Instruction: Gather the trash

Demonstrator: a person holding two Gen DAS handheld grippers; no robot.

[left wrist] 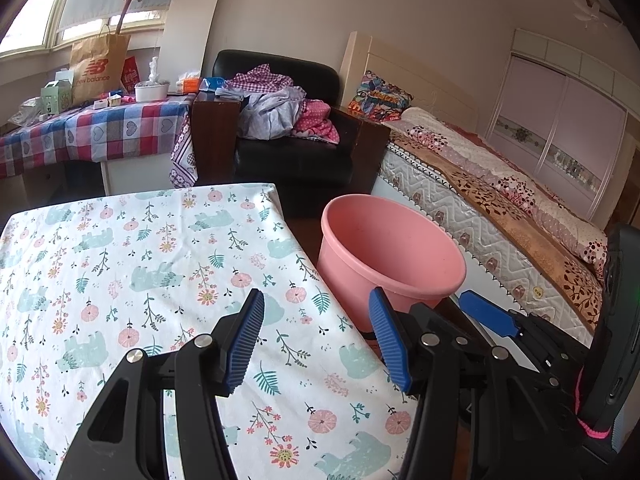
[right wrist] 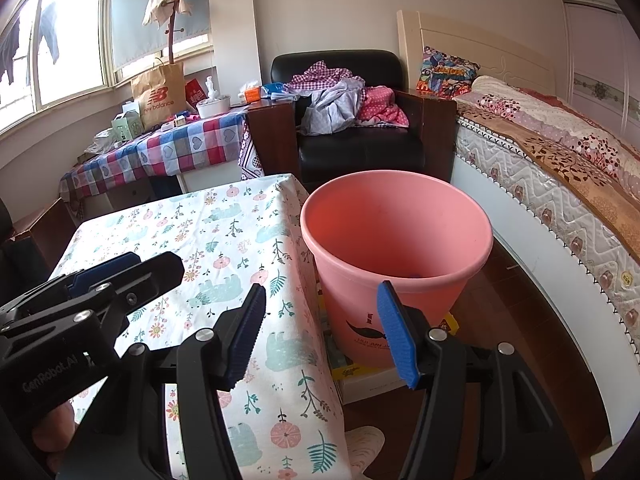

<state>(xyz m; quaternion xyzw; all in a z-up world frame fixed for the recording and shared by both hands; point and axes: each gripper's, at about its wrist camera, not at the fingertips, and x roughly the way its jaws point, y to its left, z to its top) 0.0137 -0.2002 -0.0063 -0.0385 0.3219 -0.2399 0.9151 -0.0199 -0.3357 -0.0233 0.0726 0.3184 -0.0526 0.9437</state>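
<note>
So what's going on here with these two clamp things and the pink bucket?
A person holds a two-finger gripper in each hand, tidying up trash. Right now both the left gripper and the right gripper are open and hold nothing. They hover over the near edge of a table with a floral cloth, beside a pink bucket standing on the floor between table and bed. No trash shows on the cloth; a small bluish bit may lie inside the bucket, too unclear to name.

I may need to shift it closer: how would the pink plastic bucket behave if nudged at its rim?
The pink plastic bucket looks thin-walled and nearly empty, so probably light. It narrows toward its base, so a rim push may tip it rather than slide it.
</note>
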